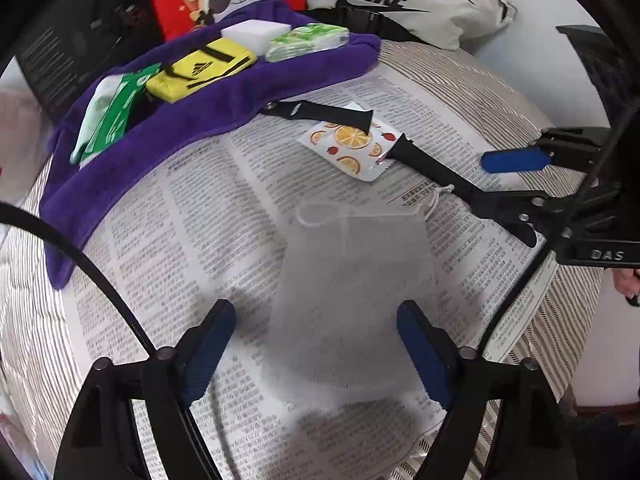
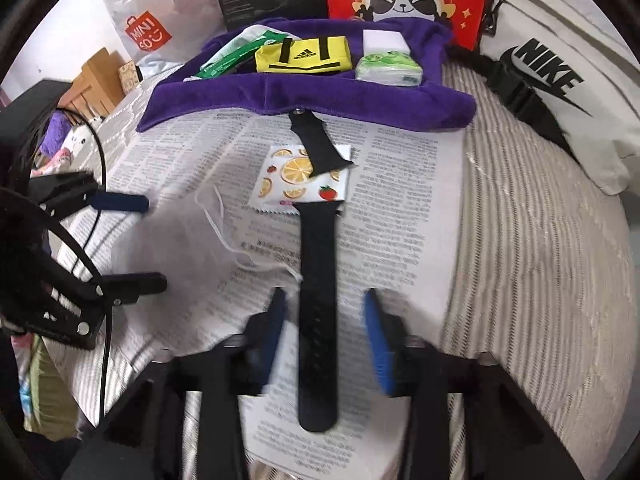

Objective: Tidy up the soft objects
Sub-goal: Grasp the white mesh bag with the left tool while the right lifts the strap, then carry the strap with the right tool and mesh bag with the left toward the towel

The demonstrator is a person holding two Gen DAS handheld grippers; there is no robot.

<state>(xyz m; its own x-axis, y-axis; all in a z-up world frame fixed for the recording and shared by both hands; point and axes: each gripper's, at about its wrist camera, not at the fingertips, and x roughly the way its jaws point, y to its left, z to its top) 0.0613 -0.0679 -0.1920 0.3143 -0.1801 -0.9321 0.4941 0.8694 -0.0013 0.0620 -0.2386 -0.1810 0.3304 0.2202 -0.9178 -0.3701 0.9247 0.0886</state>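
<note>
Lying across a striped bed cover (image 2: 532,264), a spread newspaper (image 1: 208,216) carried everything still loose, while the purple towel (image 1: 224,92) along its far edge already held the sorted things: a green wet-wipe pack (image 1: 108,120), a yellow pouch (image 1: 200,68), a white sponge (image 1: 256,32) and a green tissue pack (image 1: 308,40).

On the open sheet a sheer mesh drawstring bag (image 1: 352,304) lay toward the near edge, its long axis running from the near edge up toward the towel, its drawstring mouth at the far end. The left gripper (image 1: 316,344) hung over it pointing steeply down, its fingers wide apart with one to each side of the bag's lower half; the pads did not appear to press on it.

Beside the bag, the longer watch strap (image 2: 316,320) ran lengthwise between the fingers of the right gripper (image 2: 324,336), which stood partly apart and clear of it on both sides, holding nothing. The strap's far tip touched a fruit-print sachet (image 2: 296,180), on which the shorter strap half (image 2: 316,140) rested, its stud end at the towel's edge.

By my reading, each hand was nearer its own item, and both straddled their items across the short width, so closing would pinch across rather than along.
</note>
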